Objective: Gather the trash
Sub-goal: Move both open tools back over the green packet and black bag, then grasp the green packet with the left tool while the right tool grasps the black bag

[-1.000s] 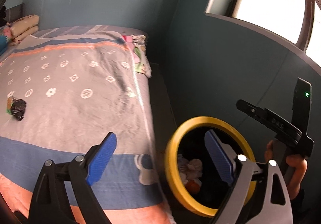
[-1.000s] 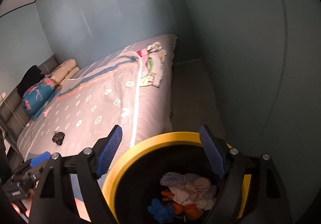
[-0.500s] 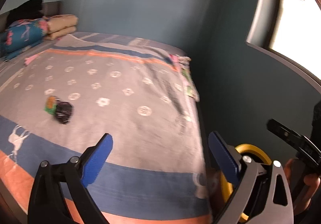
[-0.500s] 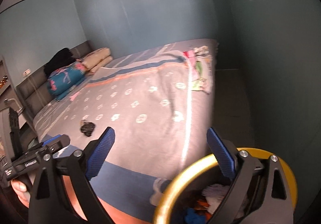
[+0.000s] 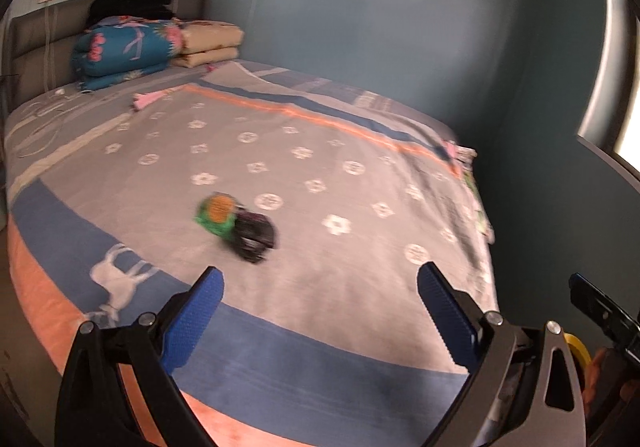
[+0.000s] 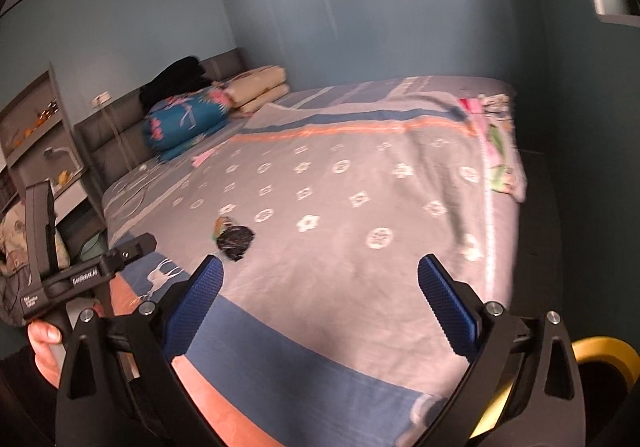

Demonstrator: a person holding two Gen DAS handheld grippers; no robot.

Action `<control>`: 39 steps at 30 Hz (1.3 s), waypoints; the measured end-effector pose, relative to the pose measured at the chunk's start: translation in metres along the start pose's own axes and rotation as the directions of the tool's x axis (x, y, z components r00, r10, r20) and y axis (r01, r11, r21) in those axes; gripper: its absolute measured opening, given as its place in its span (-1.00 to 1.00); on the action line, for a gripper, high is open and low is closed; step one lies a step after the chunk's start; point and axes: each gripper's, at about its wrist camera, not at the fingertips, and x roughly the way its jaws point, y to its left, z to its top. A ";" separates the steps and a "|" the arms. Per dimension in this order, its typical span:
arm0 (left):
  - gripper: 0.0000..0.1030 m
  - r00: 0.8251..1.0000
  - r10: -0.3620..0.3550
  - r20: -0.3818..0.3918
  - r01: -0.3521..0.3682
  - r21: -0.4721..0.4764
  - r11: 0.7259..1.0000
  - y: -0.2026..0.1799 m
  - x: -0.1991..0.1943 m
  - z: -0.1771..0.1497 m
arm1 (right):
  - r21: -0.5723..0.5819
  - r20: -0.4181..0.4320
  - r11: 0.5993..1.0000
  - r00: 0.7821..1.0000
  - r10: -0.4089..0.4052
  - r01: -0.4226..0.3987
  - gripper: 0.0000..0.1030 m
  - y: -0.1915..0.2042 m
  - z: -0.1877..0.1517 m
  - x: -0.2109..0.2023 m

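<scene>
A crumpled black wrapper (image 5: 254,237) lies on the grey patterned bedspread (image 5: 360,207) beside a green and orange wrapper (image 5: 216,213). Both show in the right wrist view too, the black one (image 6: 235,239) nearer and the green one (image 6: 224,223) behind it. My left gripper (image 5: 318,311) is open and empty, above the bed's near edge, the trash ahead and to the left. My right gripper (image 6: 318,307) is open and empty, over the bed's foot. The yellow-rimmed bin (image 6: 608,357) sits at the lower right, mostly hidden; its rim (image 5: 576,347) peeks out in the left wrist view.
Folded blue and beige quilts (image 5: 132,47) and black clothing (image 5: 132,1) are stacked at the headboard. A pink scrap (image 5: 146,99) lies near them. Colourful cloth (image 6: 496,143) hangs at the bed's far right edge. Shelves (image 6: 32,135) stand left of the bed.
Both grippers have swung away from the bin toward the bed. The bin has dropped to the frame edge and the wrappers now sit nearer the middle.
</scene>
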 end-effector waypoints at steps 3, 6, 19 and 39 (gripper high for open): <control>0.82 1.000 0.029 0.001 -0.029 -0.019 0.999 0.021 0.007 0.007 | -0.020 -0.022 1.000 1.000 0.020 -0.020 0.83 0.015 0.003 0.022; 0.82 0.998 0.058 0.000 -0.058 -0.041 0.997 0.044 0.018 0.014 | -0.033 -0.055 0.999 0.998 0.039 -0.041 0.83 0.031 0.003 0.051; 0.82 0.978 0.185 -0.100 -0.190 -0.049 0.981 0.127 0.114 0.040 | -0.125 -0.211 0.989 0.976 0.056 -0.083 0.83 0.086 -0.006 0.180; 0.82 0.961 0.102 -0.258 -0.156 -0.198 0.968 0.165 0.246 0.061 | -0.149 -0.353 0.977 0.931 0.094 -0.155 0.82 0.129 -0.017 0.325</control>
